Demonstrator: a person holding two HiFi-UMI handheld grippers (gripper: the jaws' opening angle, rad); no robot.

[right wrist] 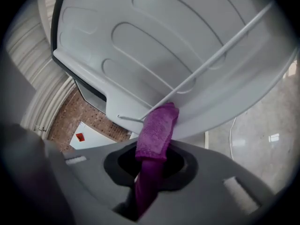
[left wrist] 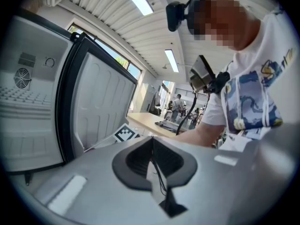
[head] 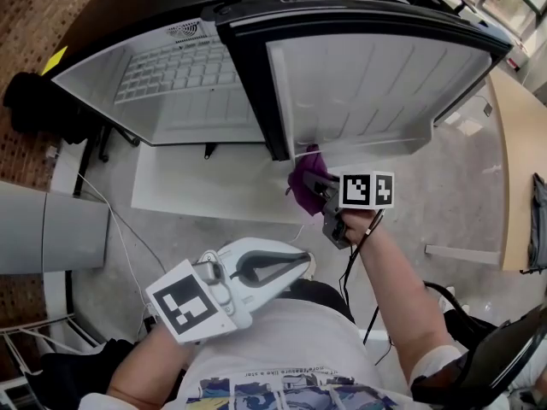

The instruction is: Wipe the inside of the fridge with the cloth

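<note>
The fridge stands open below me: its white inside (head: 175,79) at the left, its door (head: 376,84) swung out to the right. My right gripper (head: 320,190) is shut on a purple cloth (head: 302,180) and presses it against the door's lower shelf edge. In the right gripper view the cloth (right wrist: 157,130) sticks up from the gripper (right wrist: 150,165) and touches the door liner (right wrist: 164,55) just under a wire rail (right wrist: 211,62). My left gripper (head: 286,267) hangs back near my body, shut and holding nothing; its own view shows the gripper (left wrist: 152,158) facing the door (left wrist: 103,107).
A pale wooden table (head: 517,169) stands at the right. White cables (head: 111,220) trail over the grey floor by a grey cabinet (head: 43,229) at the left. A black bag (head: 26,101) lies beside the fridge.
</note>
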